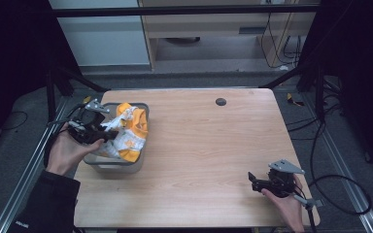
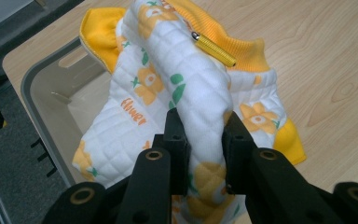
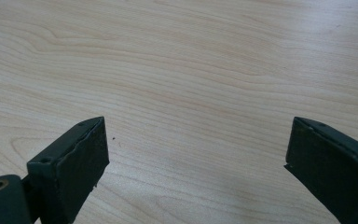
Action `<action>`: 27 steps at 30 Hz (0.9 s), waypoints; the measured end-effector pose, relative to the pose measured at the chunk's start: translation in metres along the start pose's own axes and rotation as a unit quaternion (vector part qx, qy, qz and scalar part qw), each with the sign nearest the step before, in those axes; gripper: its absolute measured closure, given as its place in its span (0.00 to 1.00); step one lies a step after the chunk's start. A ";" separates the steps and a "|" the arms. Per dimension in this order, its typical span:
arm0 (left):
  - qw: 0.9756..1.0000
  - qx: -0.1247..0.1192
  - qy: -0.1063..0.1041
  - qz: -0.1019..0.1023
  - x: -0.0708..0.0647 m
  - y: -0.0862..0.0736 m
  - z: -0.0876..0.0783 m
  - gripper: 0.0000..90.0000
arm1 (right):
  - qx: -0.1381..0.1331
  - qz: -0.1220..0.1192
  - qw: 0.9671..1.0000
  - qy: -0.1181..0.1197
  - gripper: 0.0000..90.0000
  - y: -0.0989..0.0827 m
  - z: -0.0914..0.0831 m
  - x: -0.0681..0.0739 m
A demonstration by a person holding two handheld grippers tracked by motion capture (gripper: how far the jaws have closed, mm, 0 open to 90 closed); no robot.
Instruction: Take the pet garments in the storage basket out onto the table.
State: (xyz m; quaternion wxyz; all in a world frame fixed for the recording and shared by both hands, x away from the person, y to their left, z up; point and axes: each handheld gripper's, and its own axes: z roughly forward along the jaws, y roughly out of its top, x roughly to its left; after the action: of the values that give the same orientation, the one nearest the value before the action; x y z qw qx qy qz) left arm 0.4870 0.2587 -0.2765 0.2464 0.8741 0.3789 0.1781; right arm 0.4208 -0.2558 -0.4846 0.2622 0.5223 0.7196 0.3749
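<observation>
Listing what I have under my hands at this moment: one white quilted garment (image 2: 168,79) printed with orange flowers and trimmed in yellow ribbed cloth, draped half in and half over the rim of one grey plastic bin (image 1: 104,166) at the left edge of one pale wooden table (image 1: 209,145); one left gripper (image 2: 200,135), jaws clamped on a bunched fold of that garment, the fabric squeezed between both pads; one right gripper (image 3: 196,154), jaws spread wide with nothing but bare wood between them, held low near the table's right front corner (image 1: 260,183); one yellow zip pull (image 2: 213,49) lying on the collar; one small dark round fitting (image 1: 220,101) near the table's far edge. Risks as I judge them: the grip takes only a soft fold, so the cloth could slide out if I lift quickly; the part hanging inside the bin could catch on the rim and drag or tip the bin, which sits close to the table's edge; the zip pull might snag on the rim as well; the other gripper is well apart, so it cannot steady the bin at once.
</observation>
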 end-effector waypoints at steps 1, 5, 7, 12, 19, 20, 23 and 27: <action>1.000 0.001 -0.001 0.003 -0.001 0.001 0.000 0.84 | 0.000 -0.001 1.000 0.000 0.06 0.000 0.000 0.000; 1.000 -0.001 -0.011 0.004 -0.004 0.003 -0.002 0.84 | 0.001 0.001 1.000 0.000 0.06 0.000 0.000 0.000; 1.000 -0.003 -0.013 0.011 -0.006 0.004 -0.003 0.84 | 0.001 0.001 1.000 0.000 0.06 0.000 0.000 -0.001; 1.000 -0.008 -0.018 0.019 -0.015 0.008 -0.005 0.84 | 0.000 -0.001 1.000 -0.001 0.06 0.000 0.000 -0.001; 0.999 -0.009 -0.026 0.034 -0.025 0.015 -0.004 0.84 | -0.001 -0.001 1.000 -0.001 0.06 0.000 0.000 -0.001; 0.999 -0.009 -0.028 0.036 -0.027 0.016 -0.003 0.84 | 0.000 0.002 1.000 0.000 0.06 0.000 0.000 -0.001; 0.998 -0.010 -0.034 0.044 -0.033 0.019 -0.002 0.84 | -0.002 -0.001 1.000 -0.001 0.06 0.000 -0.001 -0.002; 0.998 -0.010 -0.042 0.050 -0.040 0.023 0.003 0.84 | -0.004 0.001 1.000 -0.001 0.06 0.000 -0.001 -0.001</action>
State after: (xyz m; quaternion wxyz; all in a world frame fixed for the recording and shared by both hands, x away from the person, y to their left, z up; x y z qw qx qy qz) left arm 0.4756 0.2144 -0.2705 0.2619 0.8961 0.3222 0.1570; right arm 0.4208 -0.2574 -0.4843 0.2644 0.5221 0.7177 0.3773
